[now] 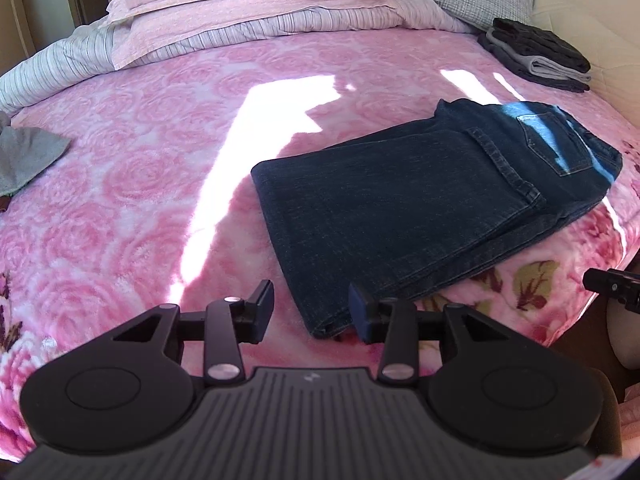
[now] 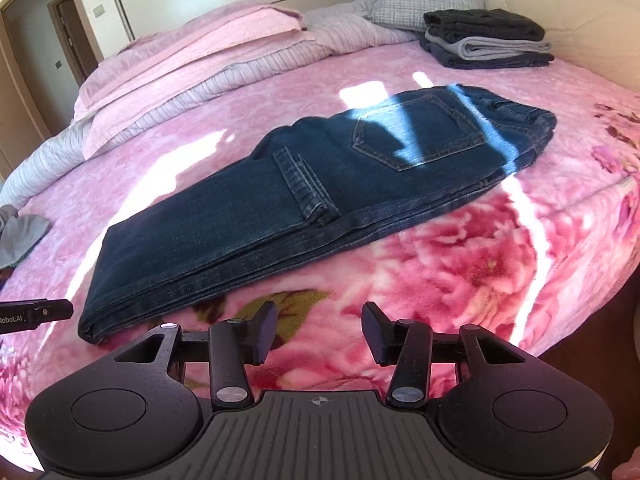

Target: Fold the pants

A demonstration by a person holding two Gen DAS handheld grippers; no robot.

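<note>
Dark blue jeans lie folded lengthwise and doubled over on the pink floral blanket, waistband and back pocket to the right. My left gripper is open just in front of the jeans' near left corner, nothing between its fingers. In the right wrist view the same jeans stretch from lower left to upper right. My right gripper is open over the blanket, short of the jeans' near edge and holding nothing. The left gripper's tip shows at that view's left edge.
A stack of folded dark and grey clothes sits at the far right of the bed. Pink pillows and a striped duvet lie at the head. A grey garment lies at the left. The bed edge drops off at the right.
</note>
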